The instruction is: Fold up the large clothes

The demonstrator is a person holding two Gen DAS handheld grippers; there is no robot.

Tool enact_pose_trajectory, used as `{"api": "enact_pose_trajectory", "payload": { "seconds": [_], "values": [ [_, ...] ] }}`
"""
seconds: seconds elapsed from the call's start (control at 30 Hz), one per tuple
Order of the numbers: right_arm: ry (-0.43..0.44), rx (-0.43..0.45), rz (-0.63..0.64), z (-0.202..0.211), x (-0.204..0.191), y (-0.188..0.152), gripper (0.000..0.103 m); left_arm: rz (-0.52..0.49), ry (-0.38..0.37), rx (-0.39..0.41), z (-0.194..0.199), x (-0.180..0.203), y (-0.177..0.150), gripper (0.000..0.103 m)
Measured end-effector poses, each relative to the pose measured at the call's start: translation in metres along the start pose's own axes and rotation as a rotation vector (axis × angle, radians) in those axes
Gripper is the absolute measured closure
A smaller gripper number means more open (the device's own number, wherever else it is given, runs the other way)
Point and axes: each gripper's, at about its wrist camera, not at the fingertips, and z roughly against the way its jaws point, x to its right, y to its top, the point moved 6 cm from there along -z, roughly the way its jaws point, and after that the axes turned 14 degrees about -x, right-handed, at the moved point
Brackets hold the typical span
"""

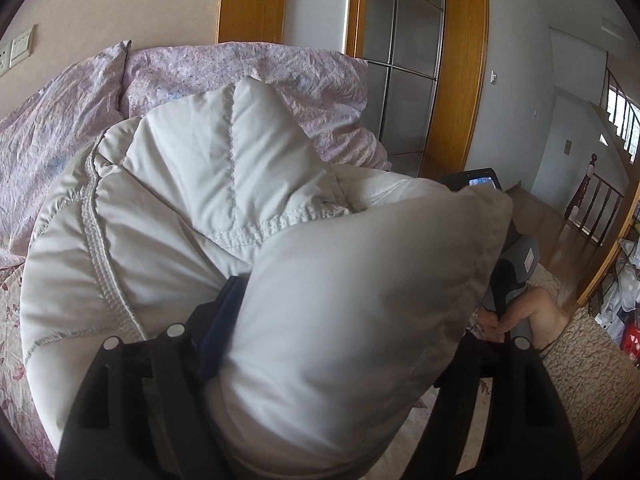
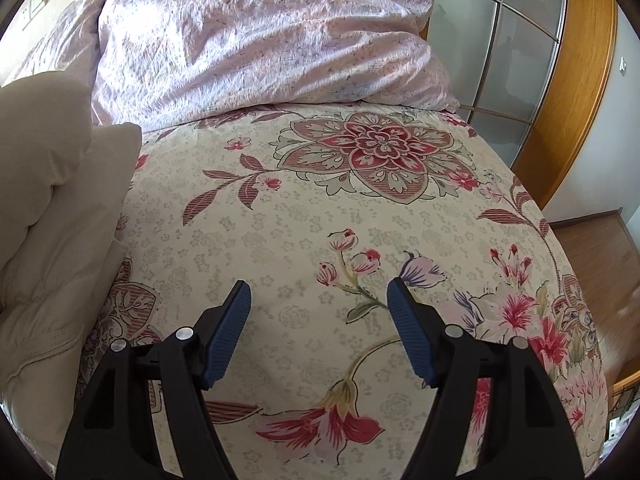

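Observation:
A puffy off-white quilted jacket (image 1: 192, 184) lies bunched on the bed. A thick fold of it fills the space between the jaws of my left gripper (image 1: 320, 344); only the left blue pad (image 1: 222, 320) shows, pressed into the fabric, and the right pad is hidden. In the right wrist view the jacket (image 2: 52, 200) sits at the left edge. My right gripper (image 2: 319, 320) is open and empty above the floral bedsheet (image 2: 360, 208), to the right of the jacket. The right gripper's body (image 1: 516, 264) and the hand holding it show in the left wrist view.
A crumpled pink duvet (image 2: 260, 40) lies at the head of the bed. A wood-framed glass door (image 1: 404, 64) stands beyond the bed. The bed's right edge drops to a wooden floor (image 2: 592, 248). A stair railing (image 1: 600, 200) is far right.

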Motion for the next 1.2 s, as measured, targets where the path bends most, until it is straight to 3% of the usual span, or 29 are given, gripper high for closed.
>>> {"api": "enact_pose_trajectory", "payload": {
  "seconds": [0.57,0.77,0.97,1.07,1.2],
  "values": [
    [0.000,-0.031,0.049,-0.005,-0.009,0.000,0.030,-0.107,0.005,-0.029,0.004,0.032,-0.013,0.018],
    [0.030,-0.040,0.043,-0.007,-0.007,-0.001,0.030,-0.161,-0.043,0.024,0.041,0.042,-0.009,0.018],
    [0.035,-0.044,0.039,-0.008,-0.007,-0.002,0.026,-0.129,-0.127,0.082,0.087,0.030,0.001,0.016],
    [0.034,-0.044,0.038,-0.008,-0.007,-0.002,0.026,-0.093,-0.091,0.140,0.112,0.011,0.005,0.015],
    [0.028,-0.043,0.040,-0.008,-0.006,-0.002,0.025,0.003,0.038,0.169,0.126,-0.032,0.013,0.014]
  ]
}}
